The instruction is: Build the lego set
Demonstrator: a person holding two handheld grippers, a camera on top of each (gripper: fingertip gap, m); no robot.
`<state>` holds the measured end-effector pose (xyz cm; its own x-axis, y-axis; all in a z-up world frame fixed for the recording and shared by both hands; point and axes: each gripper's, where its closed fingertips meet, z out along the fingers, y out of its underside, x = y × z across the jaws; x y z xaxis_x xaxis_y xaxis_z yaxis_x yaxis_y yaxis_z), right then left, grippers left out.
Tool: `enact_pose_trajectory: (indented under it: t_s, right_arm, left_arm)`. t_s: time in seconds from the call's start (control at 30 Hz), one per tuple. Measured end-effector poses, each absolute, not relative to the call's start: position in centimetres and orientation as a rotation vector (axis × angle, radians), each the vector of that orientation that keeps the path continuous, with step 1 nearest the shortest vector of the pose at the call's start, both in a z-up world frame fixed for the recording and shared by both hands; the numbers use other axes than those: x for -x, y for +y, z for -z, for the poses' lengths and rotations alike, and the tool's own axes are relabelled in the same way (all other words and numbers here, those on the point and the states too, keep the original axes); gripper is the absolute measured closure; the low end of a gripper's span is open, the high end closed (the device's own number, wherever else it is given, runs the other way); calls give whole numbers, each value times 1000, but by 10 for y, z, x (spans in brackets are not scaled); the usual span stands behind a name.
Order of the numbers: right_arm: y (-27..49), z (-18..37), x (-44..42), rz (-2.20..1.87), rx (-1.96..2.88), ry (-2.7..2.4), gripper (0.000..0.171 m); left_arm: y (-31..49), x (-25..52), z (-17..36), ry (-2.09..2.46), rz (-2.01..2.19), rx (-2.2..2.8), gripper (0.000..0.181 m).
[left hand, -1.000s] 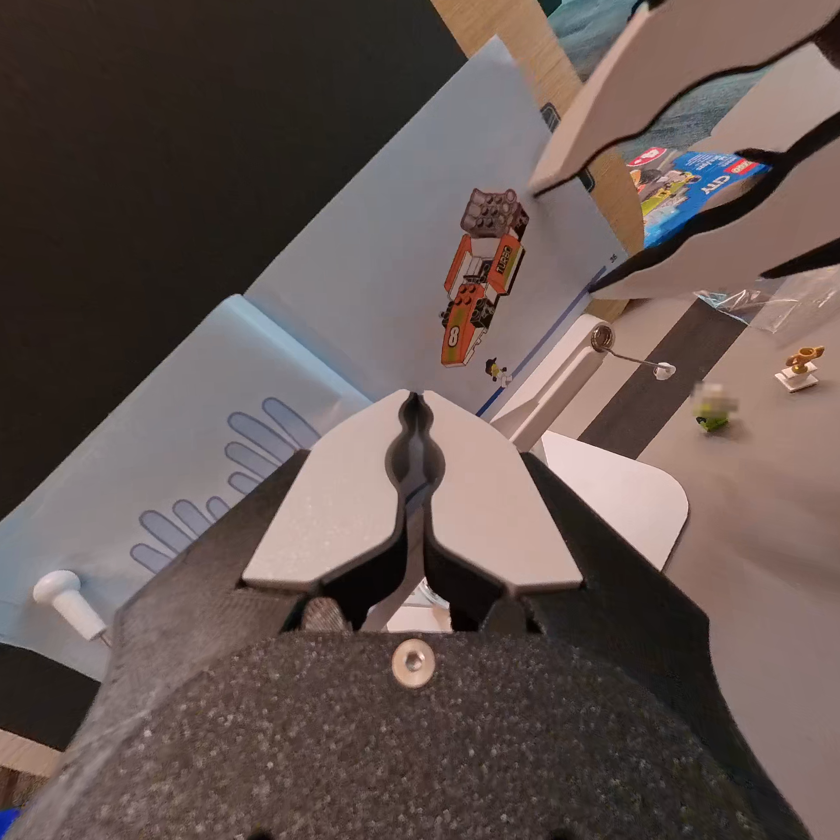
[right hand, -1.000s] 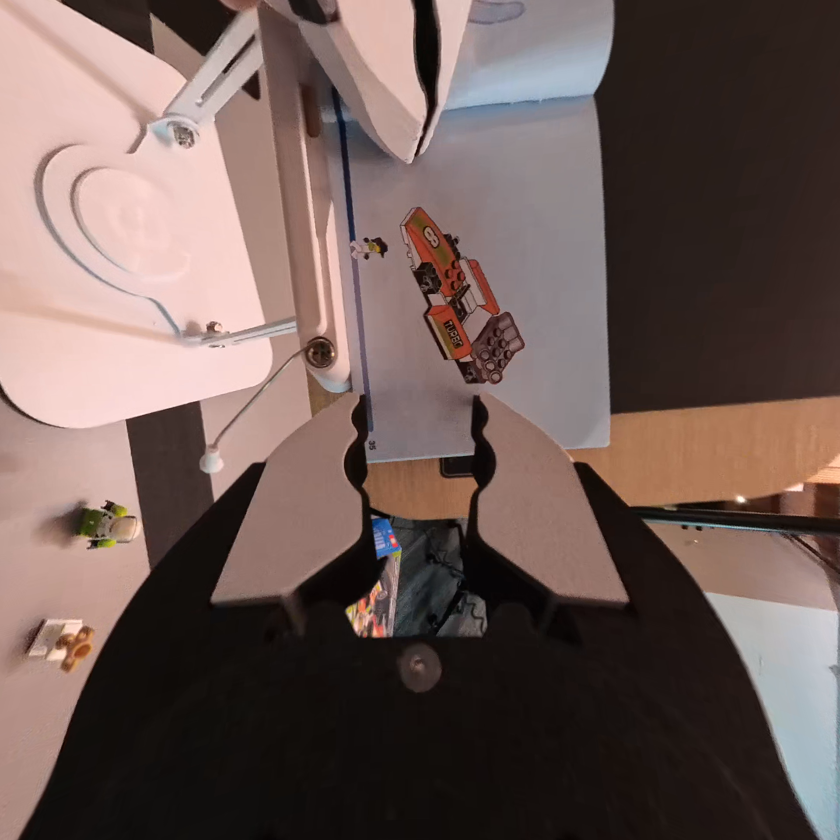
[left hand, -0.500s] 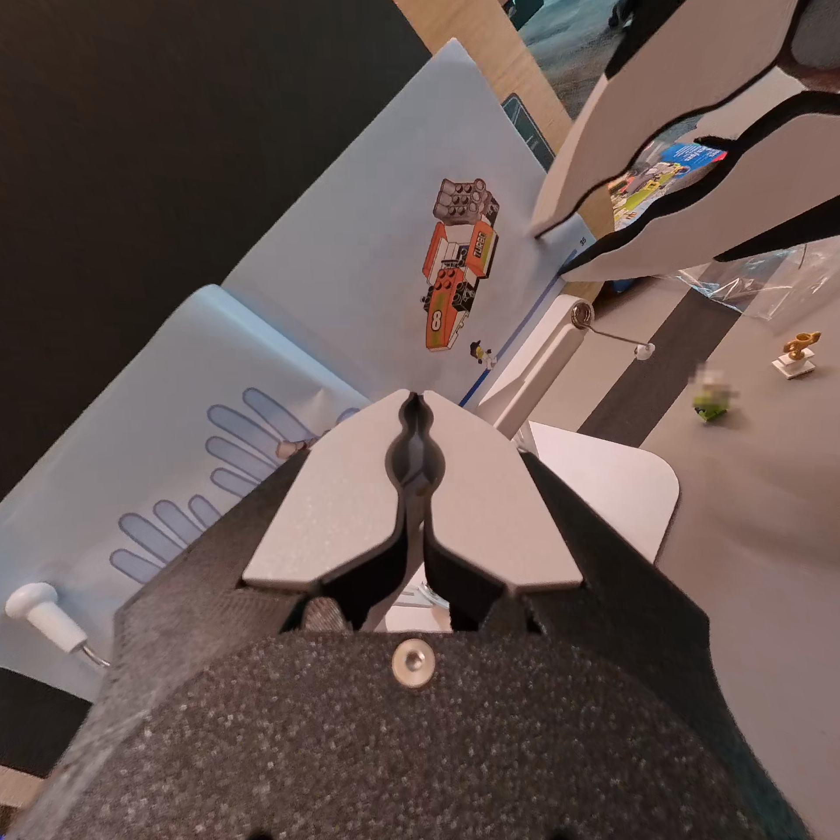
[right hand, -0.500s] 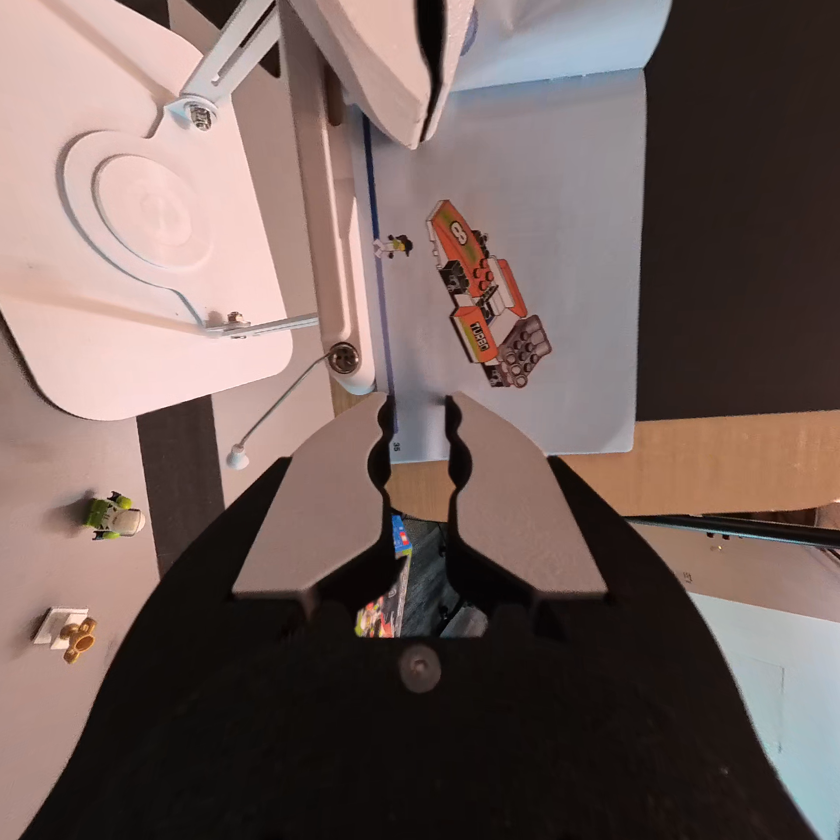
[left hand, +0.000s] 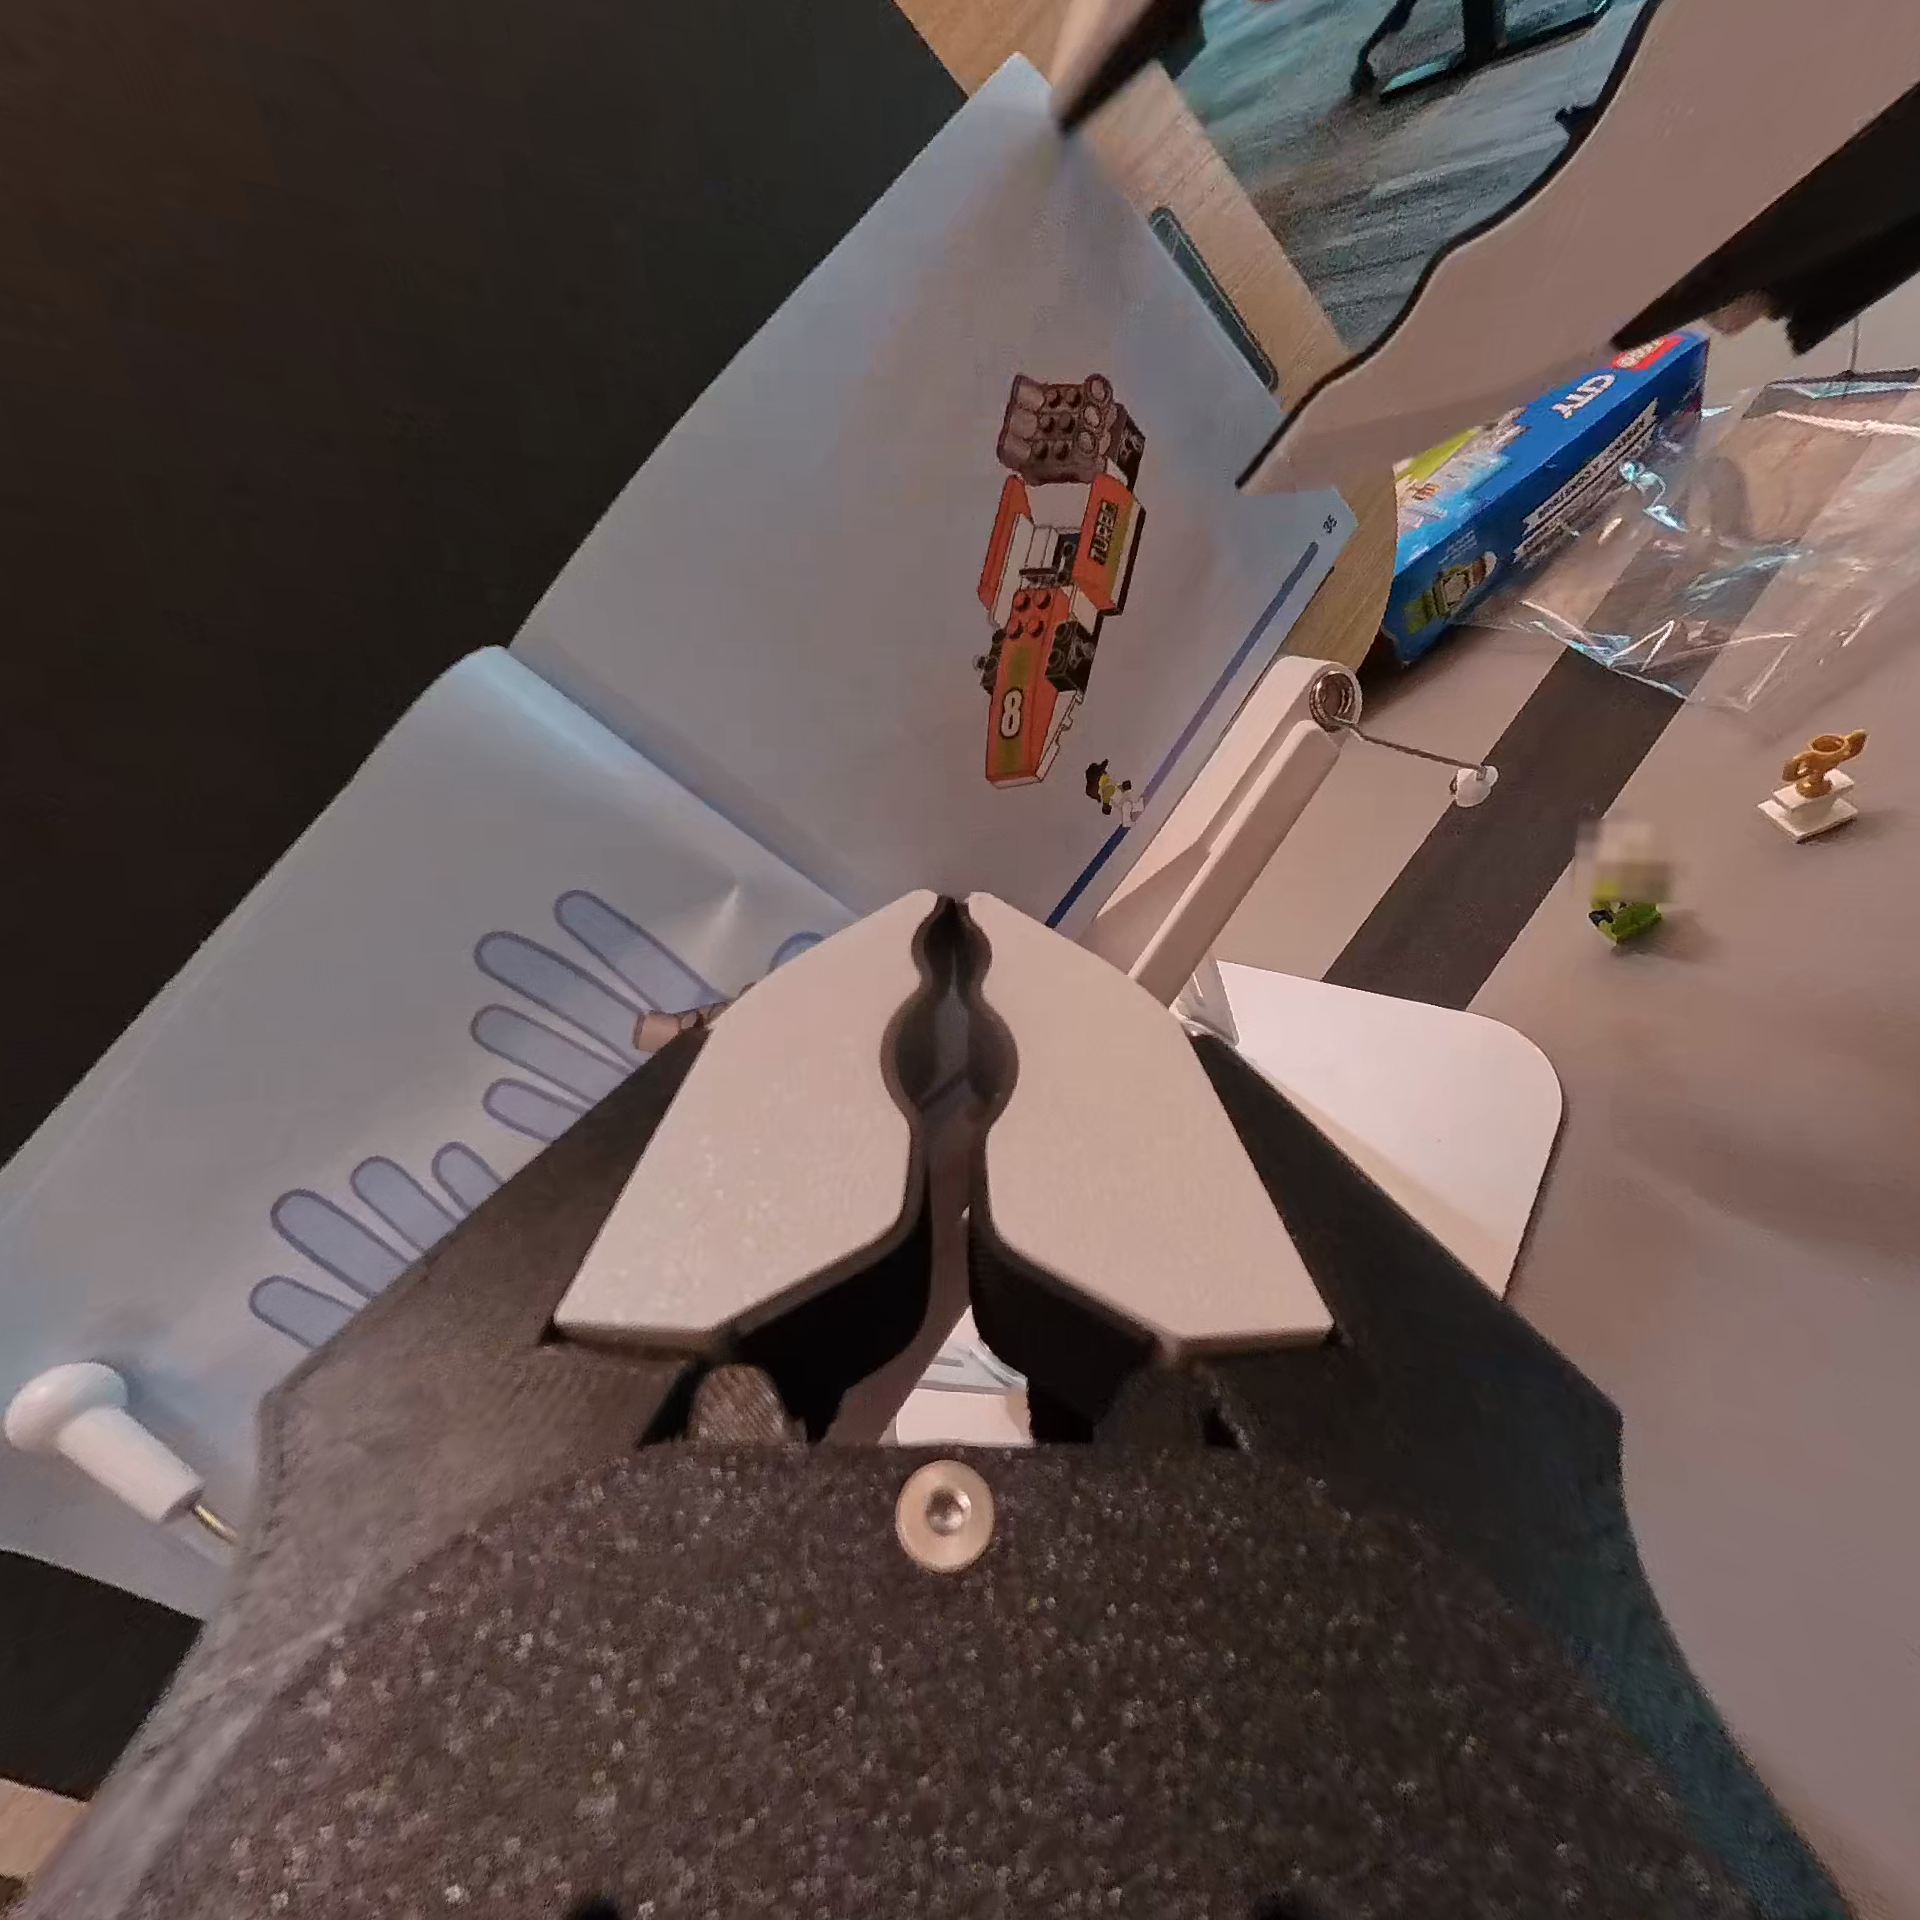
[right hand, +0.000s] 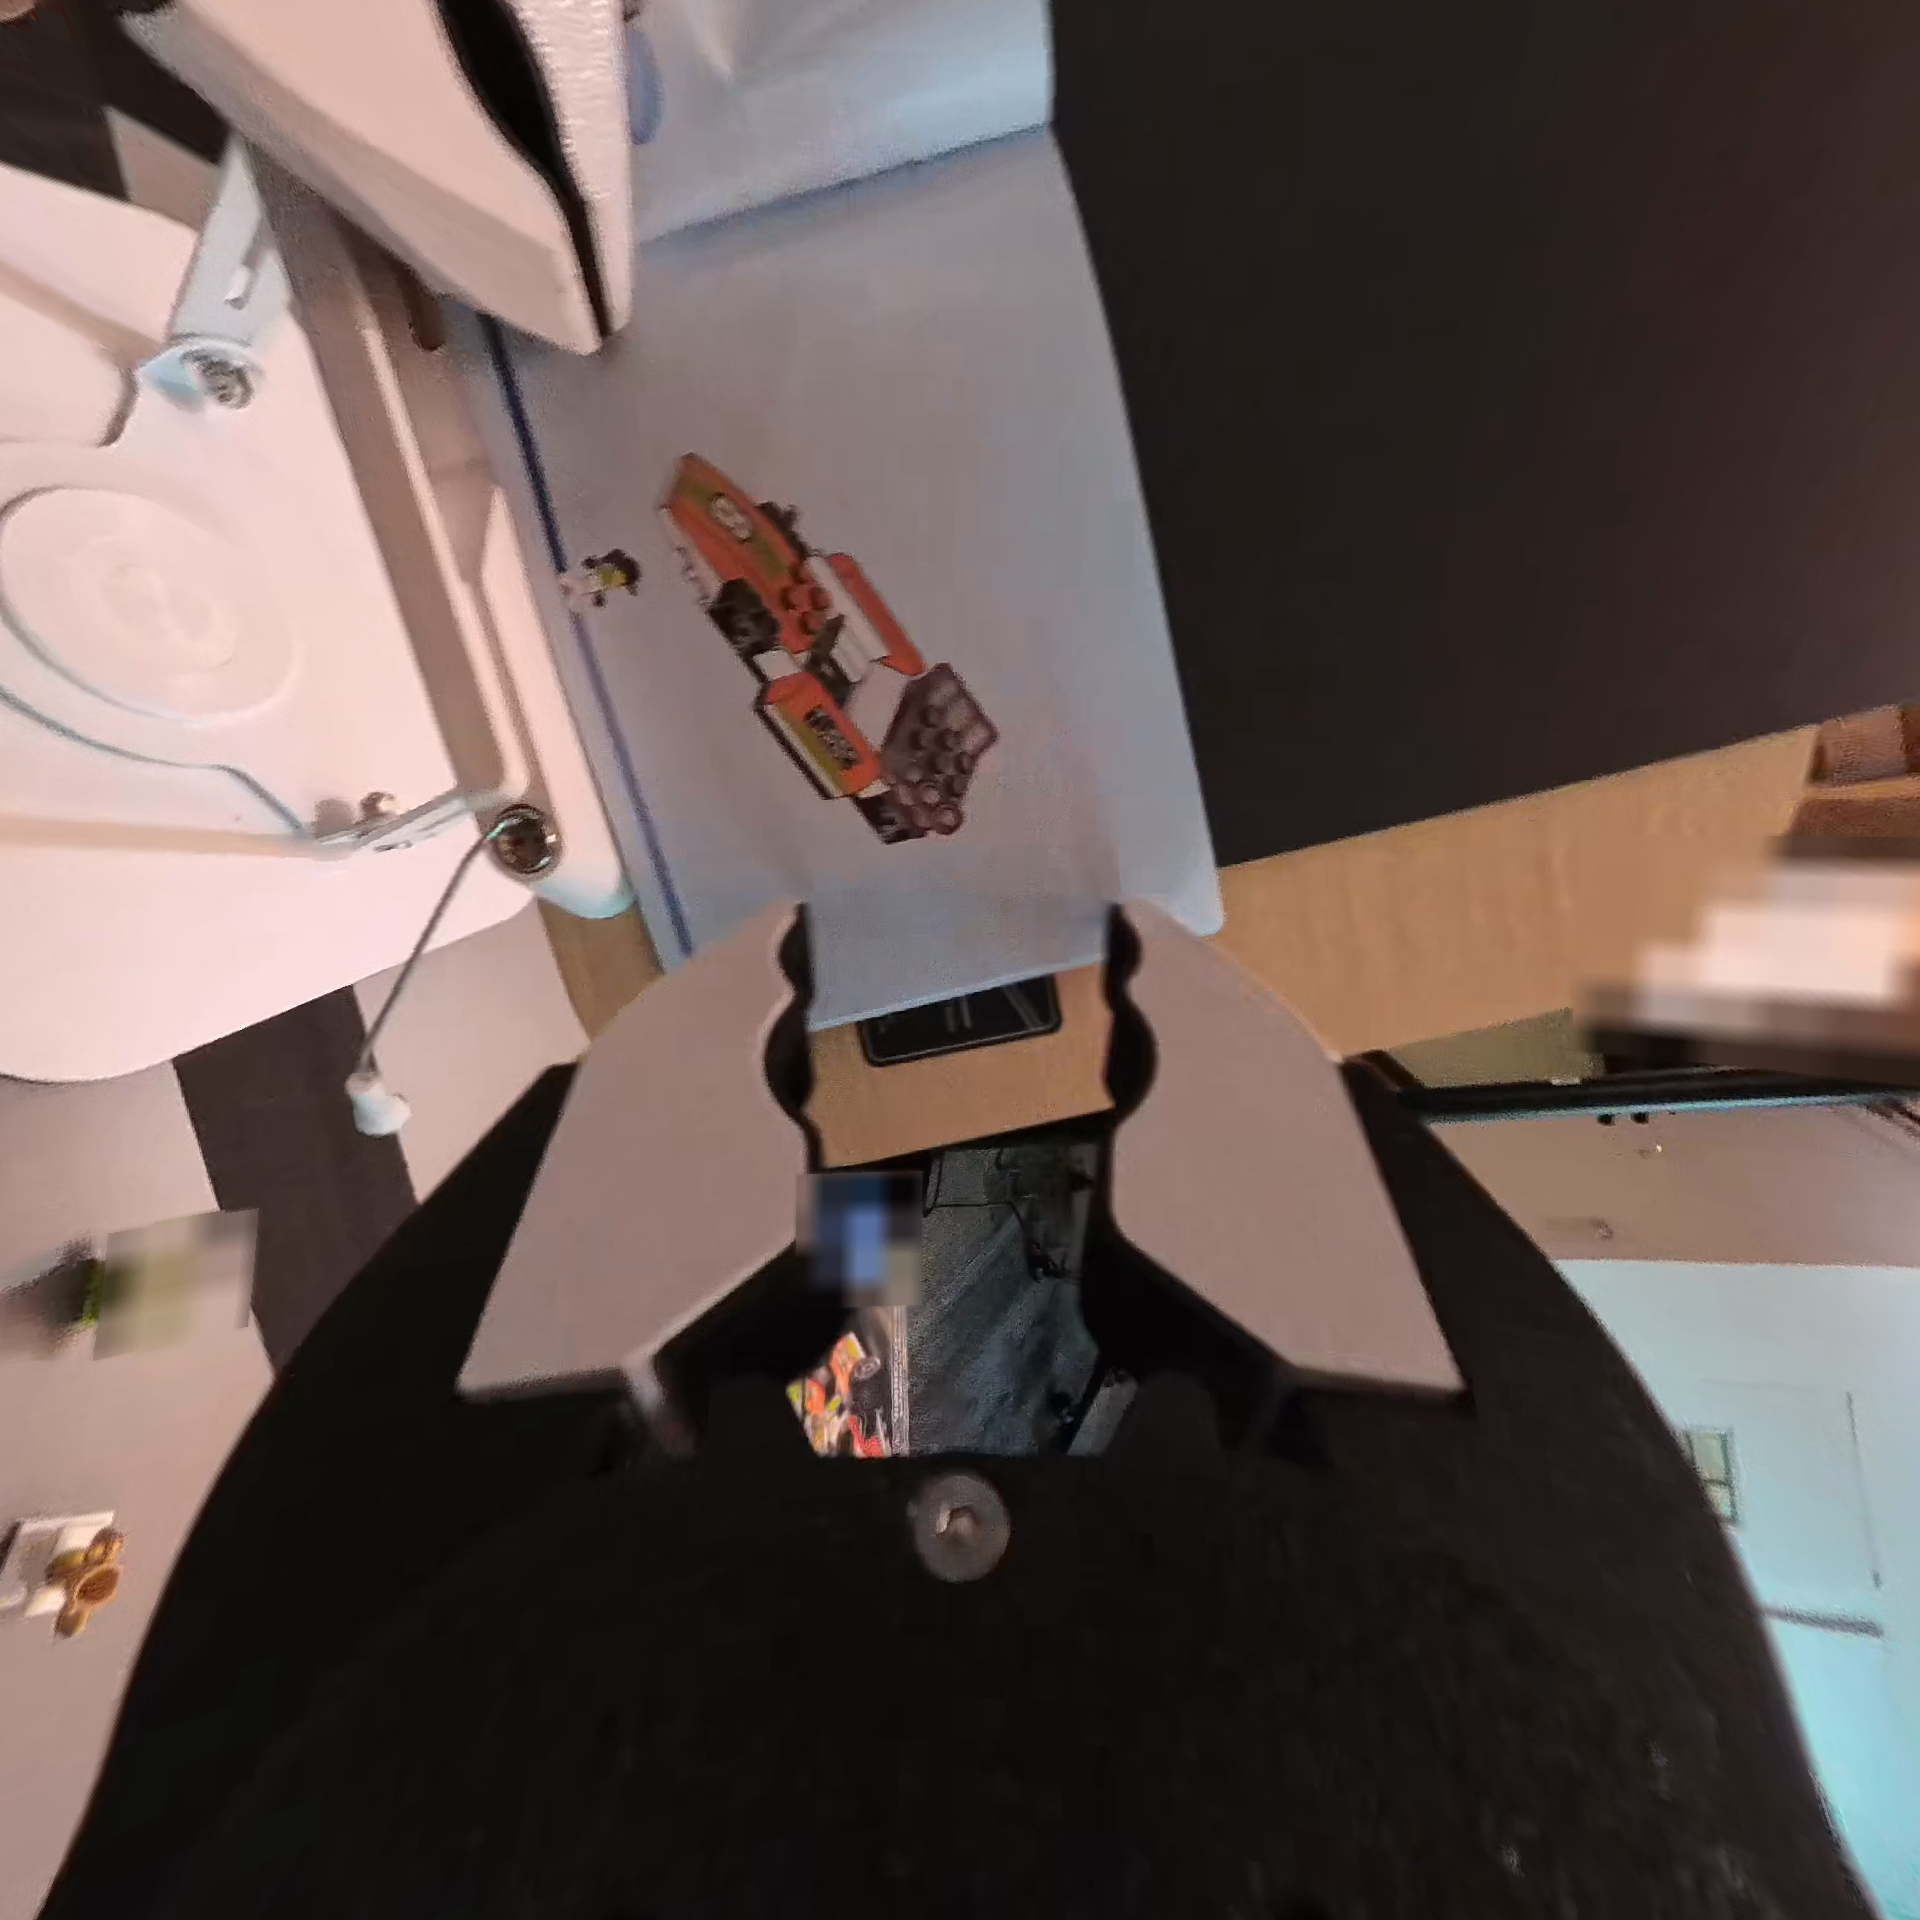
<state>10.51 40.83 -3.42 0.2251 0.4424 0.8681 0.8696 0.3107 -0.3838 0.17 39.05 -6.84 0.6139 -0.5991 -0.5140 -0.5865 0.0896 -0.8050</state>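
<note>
instruction booklet (left hand: 831, 582) open on white stand (left hand: 1236, 831), car page facing up. left tool (left hand: 951, 914) closed at page fold; right tool (right hand: 956, 935) wide at page edge. only left view shows blue lego box (left hand: 1538, 499), plastic bag (left hand: 1766, 561) on tabletop (left hand: 1714, 1195).

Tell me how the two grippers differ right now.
The left gripper has its jaws pressed together, while the right gripper has its jaws spread wide. The left one sits low at the instruction booklet, near its fold; the right one straddles the page's outer edge. Both have pale grey fingers with wavy inner edges on black bodies.
</note>
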Motion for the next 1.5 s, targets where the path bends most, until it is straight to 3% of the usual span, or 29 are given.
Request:
enact_pose_trajectory:
  t_s: [0.07,0.23,0.4,0.57,0.67,0.83,1.03,1.27,1.43,1.5]
  right_arm:
    - [411,32,-104,465,1312,-1399,103]
    - [418,36,-102,451,1352,-1399,101]
    - [417,36,-101,442,1331,-1384,119]
    - [411,44,-96,458,1294,-1400,150]
    - [408,41,-95,495,1248,-1369,157]
    - [392,28,-90,679,1067,-1315,157]
    - [368,19,-79,838,931,-1284,159]
    - [348,8,-58,863,827,-1314,159]
    - [347,2,-54,881,810,-1311,158]
    - [345,3,-52,893,788,-1317,158]
  left_arm:
    - [390,-2,68,1023,14,1569,181]
    - [391,-2,67,1023,7,1562,181]
    - [390,-3,67,1023,15,1556,181]
    - [389,-4,66,1015,26,1560,181]
    - [386,-4,65,1010,46,1570,181]
    - [378,-6,55,955,183,1581,179]
    - [350,-32,25,855,647,1611,158]
    - [346,-47,5,701,883,1619,153]
    - [347,-46,1,591,1104,1658,154]
    - [345,-44,2,585,1140,1658,173]
